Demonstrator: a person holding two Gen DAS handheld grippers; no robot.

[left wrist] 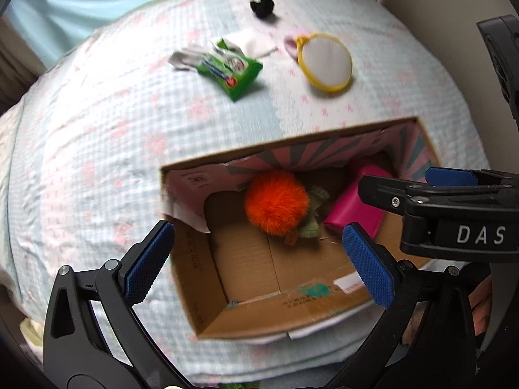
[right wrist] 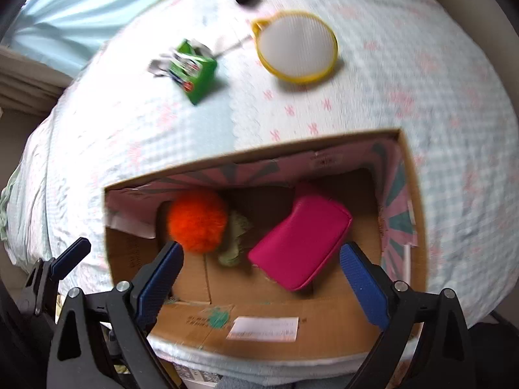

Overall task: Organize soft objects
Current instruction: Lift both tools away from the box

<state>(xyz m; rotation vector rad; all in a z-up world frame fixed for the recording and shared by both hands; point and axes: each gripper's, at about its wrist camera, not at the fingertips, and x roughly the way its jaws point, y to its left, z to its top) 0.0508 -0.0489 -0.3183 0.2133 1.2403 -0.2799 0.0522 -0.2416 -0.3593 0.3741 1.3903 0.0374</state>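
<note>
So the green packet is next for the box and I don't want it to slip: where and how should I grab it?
Probably by a long edge near the middle, coming straight down from above. The green packet lies flat on the bedspread, angled, with a crumpled torn end by the white cloth. That end looks flimsy, so pinch across the fuller body, jaws either side of its narrow width.

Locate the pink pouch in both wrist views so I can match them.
Left wrist: pink pouch right of centre inside the cardboard box, partly behind the right tongs.
Right wrist: pink pouch centre-right in the box, fully visible, leaning on its far wall.
Shared landmark: orange pompom, left of the pouch in both.
</note>
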